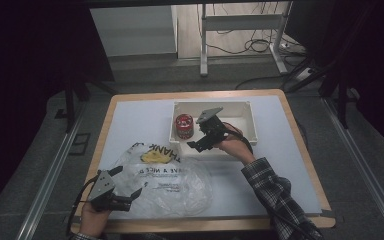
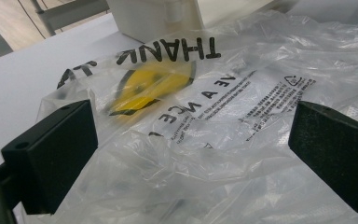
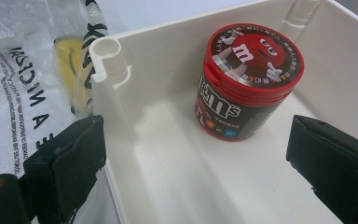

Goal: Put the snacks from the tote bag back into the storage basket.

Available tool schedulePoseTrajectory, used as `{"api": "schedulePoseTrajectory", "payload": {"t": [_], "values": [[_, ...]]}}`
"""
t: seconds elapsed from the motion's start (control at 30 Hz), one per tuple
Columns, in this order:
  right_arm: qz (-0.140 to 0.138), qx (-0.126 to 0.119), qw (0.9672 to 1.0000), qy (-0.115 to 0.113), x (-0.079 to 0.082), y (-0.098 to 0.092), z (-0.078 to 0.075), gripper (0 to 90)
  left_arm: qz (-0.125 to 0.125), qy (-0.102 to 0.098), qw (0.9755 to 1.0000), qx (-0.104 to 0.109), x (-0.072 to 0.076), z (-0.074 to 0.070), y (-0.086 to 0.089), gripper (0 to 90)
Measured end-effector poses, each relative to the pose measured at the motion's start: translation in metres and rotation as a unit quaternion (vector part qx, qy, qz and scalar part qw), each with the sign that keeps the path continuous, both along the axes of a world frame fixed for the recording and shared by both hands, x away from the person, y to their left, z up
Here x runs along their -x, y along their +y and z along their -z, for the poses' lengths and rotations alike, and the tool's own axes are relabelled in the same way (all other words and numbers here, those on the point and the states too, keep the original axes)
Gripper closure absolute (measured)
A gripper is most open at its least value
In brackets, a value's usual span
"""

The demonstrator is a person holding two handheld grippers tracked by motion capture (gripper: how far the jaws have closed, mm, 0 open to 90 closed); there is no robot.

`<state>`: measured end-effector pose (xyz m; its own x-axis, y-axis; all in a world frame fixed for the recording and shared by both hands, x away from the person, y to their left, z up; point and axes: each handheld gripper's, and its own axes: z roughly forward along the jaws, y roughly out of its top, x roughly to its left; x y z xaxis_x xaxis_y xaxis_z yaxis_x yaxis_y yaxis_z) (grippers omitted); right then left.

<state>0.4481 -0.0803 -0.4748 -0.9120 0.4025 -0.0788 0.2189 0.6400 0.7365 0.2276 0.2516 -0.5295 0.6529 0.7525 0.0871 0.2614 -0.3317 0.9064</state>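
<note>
A round red-lidded candy tub (image 1: 183, 125) (image 3: 242, 84) stands upright in the left end of a white tray (image 1: 247, 116) (image 3: 135, 65). My right gripper (image 1: 196, 144) (image 3: 193, 163) is open over the tray's near left corner, jaws wide apart with nothing between them, pointing toward the tub. A clear plastic bag (image 1: 172, 180) (image 2: 223, 121) with black lettering and a yellow smiley lies flat on the table in front of the tray. My left gripper (image 1: 130, 196) (image 2: 191, 158) is open at the bag's near left edge, its jaws spread above the crinkled film.
The white table top (image 1: 275, 165) is framed by a wooden edge. Beyond the table are a grey floor, cables and the legs of a metal stand (image 1: 203, 45). A dark curtain hangs at the left. The person's plaid sleeve (image 1: 275, 195) crosses the right front.
</note>
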Motion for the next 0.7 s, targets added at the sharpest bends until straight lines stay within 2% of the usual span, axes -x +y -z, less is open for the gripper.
{"api": "schedulePoseTrajectory", "payload": {"t": [0.7], "values": [[0.011, -0.013, 0.9998, 0.010, 0.015, -0.012, 0.005, 5.2, 0.001, -0.001, 1.0000, 0.003, 0.000, 0.000, 0.000, 1.1]]}}
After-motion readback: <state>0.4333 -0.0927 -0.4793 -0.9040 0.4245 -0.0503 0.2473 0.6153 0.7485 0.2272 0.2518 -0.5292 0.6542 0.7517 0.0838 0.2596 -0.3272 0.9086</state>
